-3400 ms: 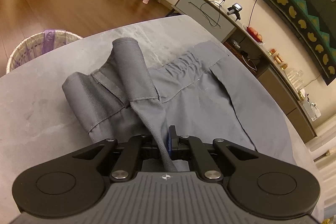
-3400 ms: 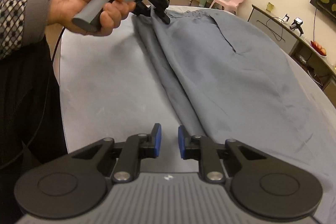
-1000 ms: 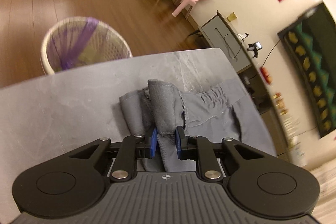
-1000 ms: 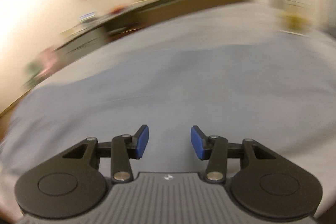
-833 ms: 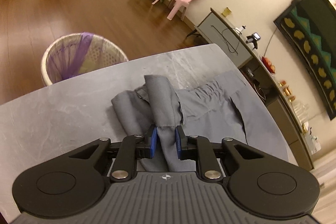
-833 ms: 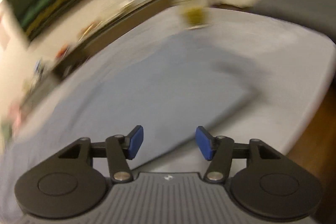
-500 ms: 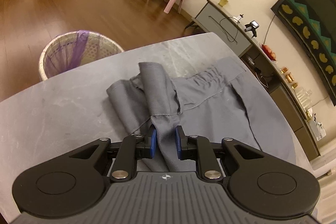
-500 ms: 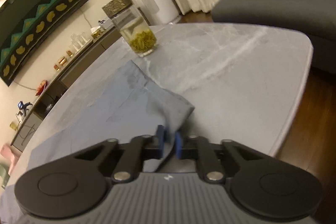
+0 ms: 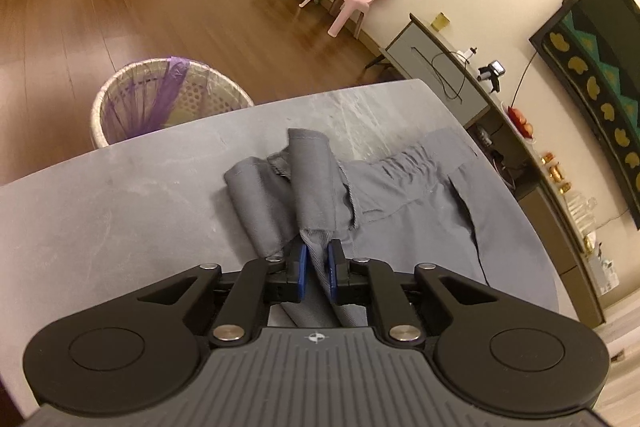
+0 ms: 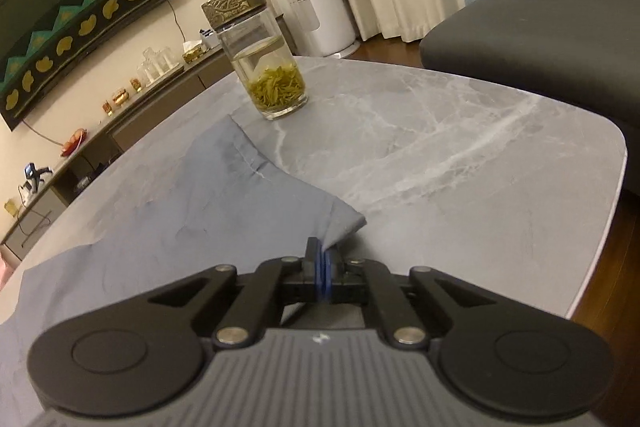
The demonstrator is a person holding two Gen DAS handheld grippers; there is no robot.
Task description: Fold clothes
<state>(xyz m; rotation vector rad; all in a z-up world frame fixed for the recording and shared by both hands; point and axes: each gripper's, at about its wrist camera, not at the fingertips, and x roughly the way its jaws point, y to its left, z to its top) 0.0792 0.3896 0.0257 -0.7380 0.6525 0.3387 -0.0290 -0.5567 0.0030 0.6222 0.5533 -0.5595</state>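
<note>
Grey trousers (image 9: 400,211) lie on a grey marble table (image 9: 100,227). In the left wrist view the waistband end is bunched up and my left gripper (image 9: 315,269) is shut on a fold of it. In the right wrist view the leg hem end of the trousers (image 10: 224,195) lies flat, and my right gripper (image 10: 322,267) is shut on the near hem corner, lifting it slightly off the table (image 10: 460,163).
A glass jar of tea with a metal lid (image 10: 262,53) stands on the table just past the hem. A wicker bin with a purple liner (image 9: 160,99) sits on the floor beyond the table's far edge. A dark sofa (image 10: 560,35) is at the right.
My right gripper swung to the hem end and shut on the hem corner. My left gripper kept its hold on the waistband fold and shifted slightly.
</note>
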